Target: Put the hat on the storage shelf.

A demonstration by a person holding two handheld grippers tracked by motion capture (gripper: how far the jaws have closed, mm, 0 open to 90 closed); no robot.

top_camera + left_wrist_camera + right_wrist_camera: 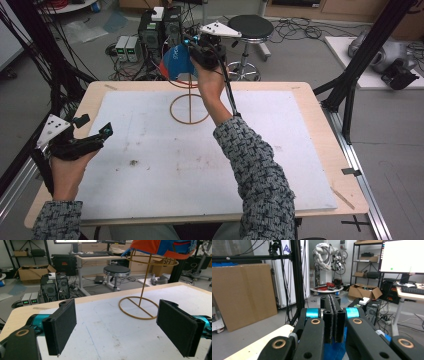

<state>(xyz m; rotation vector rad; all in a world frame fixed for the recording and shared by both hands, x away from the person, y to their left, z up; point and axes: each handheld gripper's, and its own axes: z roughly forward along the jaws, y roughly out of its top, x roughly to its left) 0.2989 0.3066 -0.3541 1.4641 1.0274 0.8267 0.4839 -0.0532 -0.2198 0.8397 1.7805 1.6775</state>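
While left fingers (pixel 116 327) gape empty over white mat (pixel 150 150), right fingers (pixel 333 320) pinch cap (pixel 177 62).

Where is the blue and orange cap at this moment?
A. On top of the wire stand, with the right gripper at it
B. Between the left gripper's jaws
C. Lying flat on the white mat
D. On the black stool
A: the cap sits atop the wire stand, with the right gripper shut on its blue fabric, while the left gripper rests open at the table's left edge.
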